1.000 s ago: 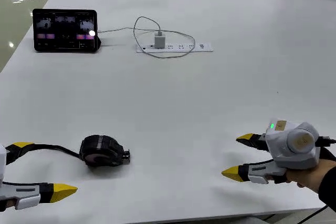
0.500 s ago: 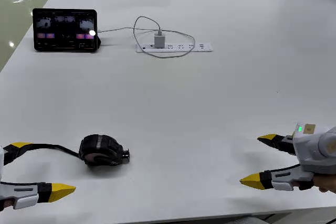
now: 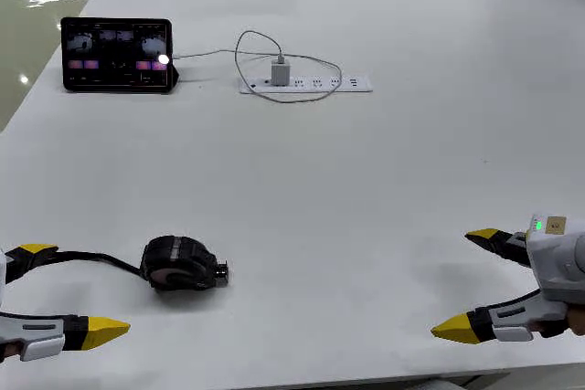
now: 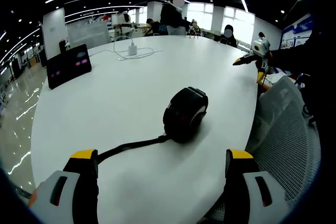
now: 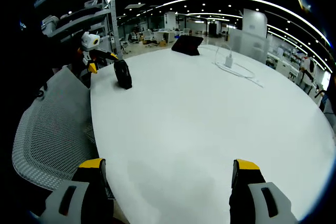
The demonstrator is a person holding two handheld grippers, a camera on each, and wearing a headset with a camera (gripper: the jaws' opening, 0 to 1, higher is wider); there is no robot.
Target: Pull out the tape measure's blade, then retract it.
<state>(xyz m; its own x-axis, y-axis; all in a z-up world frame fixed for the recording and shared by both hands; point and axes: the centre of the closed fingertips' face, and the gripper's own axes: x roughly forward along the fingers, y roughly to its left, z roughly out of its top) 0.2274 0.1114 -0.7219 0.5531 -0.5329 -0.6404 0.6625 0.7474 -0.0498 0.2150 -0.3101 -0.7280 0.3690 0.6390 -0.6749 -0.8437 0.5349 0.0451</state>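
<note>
On the white desk (image 3: 384, 162), the left gripper (image 3: 78, 288) and right gripper (image 3: 459, 281) hang over the near edge toward its two corners, jaws wide apart and empty, while the black tape measure (image 3: 180, 263) lies by that edge near the left one.

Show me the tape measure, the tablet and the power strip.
tape measure (image 3: 178, 263): head view, middle of its black case.
tablet (image 3: 117, 52): head view, middle of its lit screen.
power strip (image 3: 311, 84): head view, middle of its white body.
</note>
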